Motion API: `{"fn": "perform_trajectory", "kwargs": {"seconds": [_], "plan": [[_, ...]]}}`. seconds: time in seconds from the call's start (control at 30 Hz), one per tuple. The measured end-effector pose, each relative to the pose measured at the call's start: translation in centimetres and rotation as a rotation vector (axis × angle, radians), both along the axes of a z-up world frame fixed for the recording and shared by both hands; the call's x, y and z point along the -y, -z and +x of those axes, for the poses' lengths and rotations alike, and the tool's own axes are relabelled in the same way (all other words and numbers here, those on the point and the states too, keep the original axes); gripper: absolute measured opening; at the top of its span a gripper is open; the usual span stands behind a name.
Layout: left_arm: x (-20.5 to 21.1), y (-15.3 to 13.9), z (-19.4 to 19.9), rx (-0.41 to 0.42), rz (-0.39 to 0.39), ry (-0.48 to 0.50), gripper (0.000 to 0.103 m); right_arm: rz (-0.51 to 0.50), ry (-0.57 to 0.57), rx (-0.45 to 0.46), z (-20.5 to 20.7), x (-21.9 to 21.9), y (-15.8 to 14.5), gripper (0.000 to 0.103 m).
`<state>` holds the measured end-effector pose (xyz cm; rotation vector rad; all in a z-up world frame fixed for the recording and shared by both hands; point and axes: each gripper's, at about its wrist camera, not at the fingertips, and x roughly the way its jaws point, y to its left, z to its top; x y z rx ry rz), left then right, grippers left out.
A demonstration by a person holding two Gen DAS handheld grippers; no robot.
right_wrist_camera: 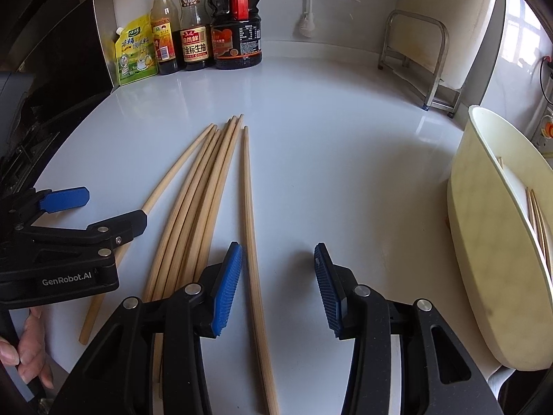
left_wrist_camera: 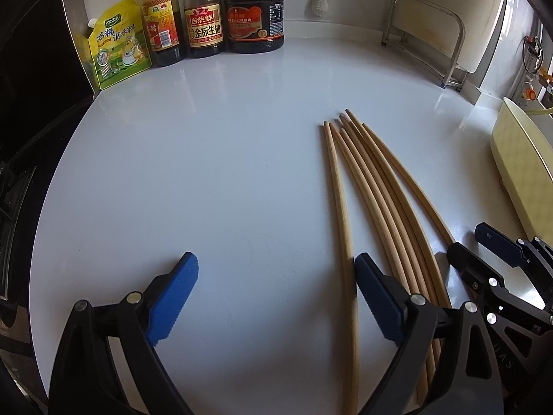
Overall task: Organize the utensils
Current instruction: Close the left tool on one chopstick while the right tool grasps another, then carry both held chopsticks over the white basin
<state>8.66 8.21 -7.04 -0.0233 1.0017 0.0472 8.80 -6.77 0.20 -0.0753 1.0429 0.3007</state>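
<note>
One chopstick lies between the wide-open right gripper's blue fingers.

tan chopsticks, white counter, cream holder

A loose bundle of chopsticks lies on the countertop, tips toward the back wall. Measured from that bundle: one chopstick lies just to its right, slightly apart, between the parted fingers of the right gripper. The left gripper sits over the bundle's left edge. Far behind and left stand a seasoning pouch and three sauce bottles in a row. Behind and right stands a metal rack. Well to the right sits a chopstick holder with chopsticks in it.
</note>
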Motion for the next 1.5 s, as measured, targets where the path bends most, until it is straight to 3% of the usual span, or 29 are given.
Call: {"fn": "perform_trajectory", "kwargs": {"seconds": [0.07, 0.17, 0.23, 0.3, 0.33, 0.57, 1.0, 1.27, 1.5], "plan": [[0.3, -0.2, -0.2, 0.017, 0.002, 0.011, 0.079, -0.004, -0.01, 0.004, 0.0, -0.2, 0.0, 0.041], [1.1, -0.5, -0.6, 0.032, -0.002, 0.041, 0.057, -0.003, -0.042, 0.008, -0.2, -0.7, -0.1, 0.028], [1.5, -0.7, -0.9, 0.036, -0.008, 0.063, 0.032, -0.01, -0.064, 0.01, -0.3, -1.2, -0.2, 0.01], [1.9, -0.8, -1.0, 0.03, -0.021, 0.085, 0.012, -0.031, -0.074, 0.017, -0.5, -1.6, -0.3, 0.007], [2.0, -0.8, -1.1, 0.024, -0.03, 0.096, 0.007, -0.03, -0.074, 0.018, -0.5, -1.7, -0.3, 0.006], [2.0, -1.3, -1.4, 0.0, -0.074, 0.12, 0.007, 0.049, -0.019, 0.006, -0.4, -0.1, -1.3, 0.006], [3.0, -5.2, -1.6, 0.058, -0.127, 0.156, 0.007, 0.139, 0.065, 0.081, -1.0, 3.4, -5.1, 0.006], [7.4, -9.1, -0.4, 0.125, -0.159, 0.265, 0.007, 0.192, 0.181, 0.16, -1.8, 8.7, -9.0, 0.006], [13.8, -12.9, 1.5, 0.2, -0.189, 0.392, 0.007, 0.202, 0.37, 0.221, -1.8, 16.1, -11.0, 0.006]]}}
